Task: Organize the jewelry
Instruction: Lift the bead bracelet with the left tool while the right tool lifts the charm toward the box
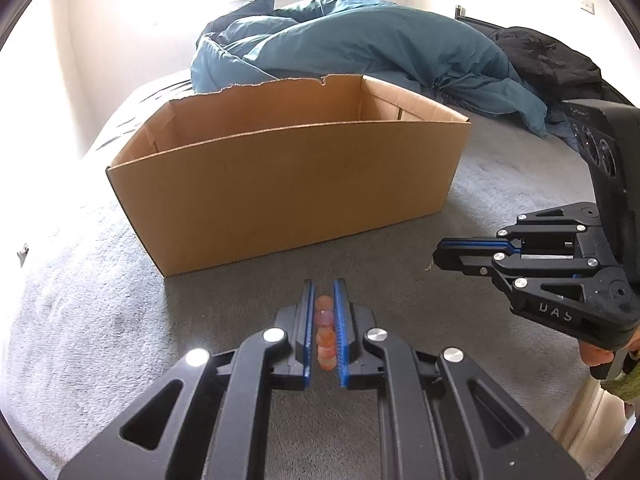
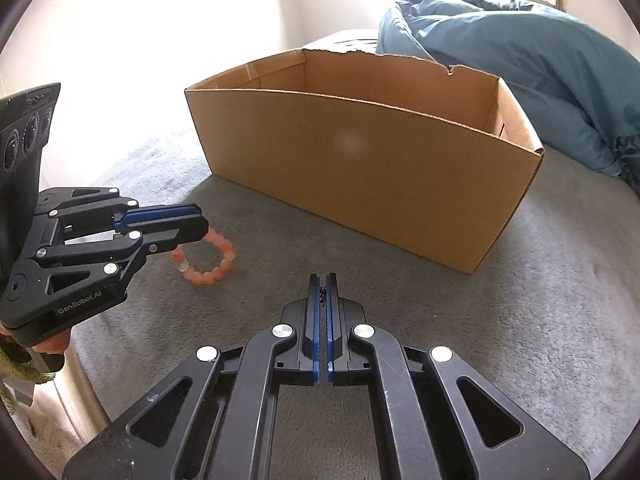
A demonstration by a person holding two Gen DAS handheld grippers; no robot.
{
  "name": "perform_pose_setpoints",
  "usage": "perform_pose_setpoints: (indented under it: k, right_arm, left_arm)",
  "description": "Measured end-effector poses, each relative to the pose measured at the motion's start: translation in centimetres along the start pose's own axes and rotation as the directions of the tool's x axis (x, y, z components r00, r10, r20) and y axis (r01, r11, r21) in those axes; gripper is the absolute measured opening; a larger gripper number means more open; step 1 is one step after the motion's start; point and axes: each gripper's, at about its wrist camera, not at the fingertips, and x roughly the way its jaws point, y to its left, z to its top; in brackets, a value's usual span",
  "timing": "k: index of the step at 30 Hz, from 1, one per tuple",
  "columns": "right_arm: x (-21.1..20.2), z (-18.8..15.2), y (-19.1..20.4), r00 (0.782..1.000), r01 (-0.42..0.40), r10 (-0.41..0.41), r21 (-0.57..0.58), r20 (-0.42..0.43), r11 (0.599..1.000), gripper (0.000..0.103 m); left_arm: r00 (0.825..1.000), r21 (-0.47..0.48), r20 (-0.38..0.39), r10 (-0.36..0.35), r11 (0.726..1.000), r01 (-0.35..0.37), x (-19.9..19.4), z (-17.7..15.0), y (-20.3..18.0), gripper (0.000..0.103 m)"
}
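We have both pieces picked up, none boxed yet: left gripper (image 1: 325, 294) is clamped on the orange bead bracelet (image 2: 208, 258), right gripper (image 2: 323, 280) is pinched on a thin dark chain (image 2: 323, 294), both short of the cardboard box (image 1: 280, 184).

white lettering "genrobot.ai" on the side of the black plastic left gripper (image 2: 200, 222); the black plastic right gripper (image 1: 438, 256) shows partial letters "das".

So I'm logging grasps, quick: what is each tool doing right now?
Left tool: closed on the orange bead bracelet.
Right tool: closed on something thin and dark; cannot tell what.
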Motion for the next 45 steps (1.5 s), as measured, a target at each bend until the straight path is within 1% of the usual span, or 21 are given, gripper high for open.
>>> perform_pose_setpoints:
  k: [34,45]
  right_arm:
    - [-4.0,0.5,1.2,0.997,0.007,-0.005,-0.030,0.073,1.000,0.001]
    - [-5.5,1.8,1.5,0.994,0.012,-0.007,-0.047,0.113,0.999,0.001]
  left_arm:
    - [0.995,0.014,0.080,0.056,0.998,-0.057,-4.8,0.5,-1.9,0.009]
    - [0.990,0.021,0.127,0.058,0.998,-0.061,-6.7,1.4,-2.4,0.009]
